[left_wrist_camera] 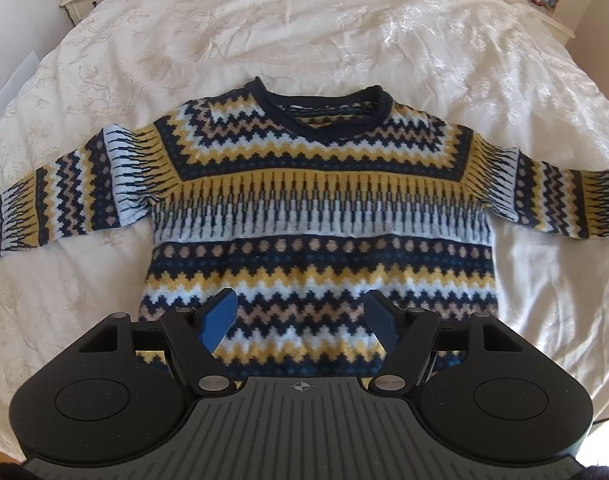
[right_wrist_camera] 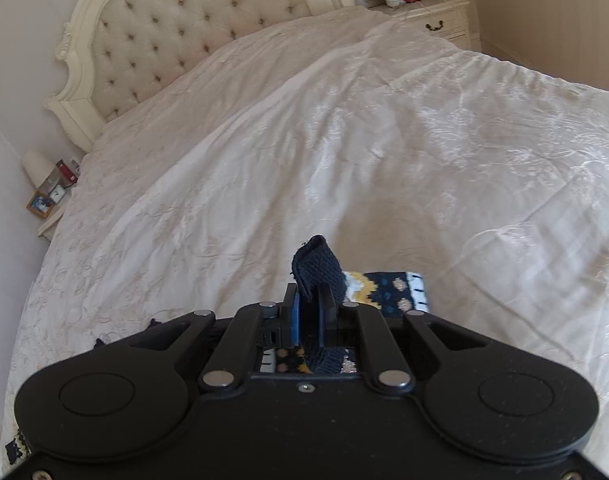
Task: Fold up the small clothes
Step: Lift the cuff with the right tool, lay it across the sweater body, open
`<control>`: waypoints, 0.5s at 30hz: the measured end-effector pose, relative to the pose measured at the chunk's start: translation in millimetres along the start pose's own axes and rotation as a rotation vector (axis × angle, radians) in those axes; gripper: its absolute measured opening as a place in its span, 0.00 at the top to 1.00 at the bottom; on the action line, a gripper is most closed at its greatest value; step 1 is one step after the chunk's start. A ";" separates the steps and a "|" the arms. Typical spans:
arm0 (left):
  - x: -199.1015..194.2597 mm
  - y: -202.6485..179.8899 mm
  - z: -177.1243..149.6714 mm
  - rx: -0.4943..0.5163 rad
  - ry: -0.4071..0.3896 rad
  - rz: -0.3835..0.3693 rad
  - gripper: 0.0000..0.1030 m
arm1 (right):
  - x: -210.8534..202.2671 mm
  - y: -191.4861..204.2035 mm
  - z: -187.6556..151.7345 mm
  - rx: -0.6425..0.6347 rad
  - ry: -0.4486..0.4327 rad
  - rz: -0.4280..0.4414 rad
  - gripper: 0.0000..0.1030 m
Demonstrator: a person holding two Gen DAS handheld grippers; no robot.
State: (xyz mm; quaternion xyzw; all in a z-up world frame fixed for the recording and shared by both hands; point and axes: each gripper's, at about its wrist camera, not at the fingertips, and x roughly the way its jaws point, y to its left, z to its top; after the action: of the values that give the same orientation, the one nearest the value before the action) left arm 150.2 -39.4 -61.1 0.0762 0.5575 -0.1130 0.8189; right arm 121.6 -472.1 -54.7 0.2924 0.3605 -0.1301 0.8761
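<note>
— So, starting with our left wrist view: why is the sweater (left_wrist_camera: 320,216) laid out like that?

— We have it spread flat, front up, on the bedspread (left_wrist_camera: 344,40), neckline toward twelve o'clock and hem toward six, both sleeves stretched out to nine and three. Flat and symmetric makes the fold lines easy to judge.

— And our left hand-held gripper (left_wrist_camera: 300,320)?

— It hovers over the hem end with its blue fingers (left_wrist_camera: 218,322) spread wide, holding nothing. We judge it waits there, ready to pin or take the lower edge.

— Anything off about the sleeves?

— At three o'clock the far sleeve end looks lifted off the bedspread, right at the picture's edge. That fits what the other view shows.

— Go on, the right wrist view.

— Our right hand-held gripper (right_wrist_camera: 309,300) has its fingers pressed together on the dark navy cuff (right_wrist_camera: 316,266) of the sleeve, which stands up between them. More patterned knit runs out toward three o'clock and shows beneath the linkage at six.

— Why grip the cuff?

— It's the thickest, firmest edge of the sleeve, so the knit should slip less when we carry it across the body. Ahead at twelve lies bare bedspread, with the tufted headboard (right_wrist_camera: 164,28) toward eleven.

— So where are we?

— Early, we'd say: no fold is visible yet.
</note>
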 end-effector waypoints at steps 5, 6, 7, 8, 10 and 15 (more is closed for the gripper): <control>9.6 52.2 2.3 -0.012 0.004 0.004 0.33 | 25.1 75.9 -21.6 -0.037 0.037 0.082 0.85; 11.8 61.2 3.5 -0.014 0.007 0.003 0.33 | 30.3 88.5 -25.7 -0.041 0.044 0.098 0.85; 13.9 70.0 4.5 -0.017 0.010 0.003 0.33 | 35.5 104.3 -32.7 -0.042 0.055 0.121 0.85; 16.3 80.6 5.4 -0.019 0.013 0.003 0.33 | 41.2 119.4 -39.2 -0.046 0.066 0.142 0.85; 19.9 98.0 7.1 -0.022 0.017 0.003 0.33 | 52.8 148.3 -50.7 -0.061 0.089 0.174 0.85; 24.5 134.0 9.2 -0.023 0.017 0.003 0.33 | 81.0 216.2 -85.2 -0.079 0.150 0.256 0.85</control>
State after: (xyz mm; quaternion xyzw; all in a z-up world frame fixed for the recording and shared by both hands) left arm 203.3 84.8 -80.7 0.0688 0.5656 -0.1045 0.8152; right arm 226.3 -249.9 -70.1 0.3100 0.3894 0.0191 0.8671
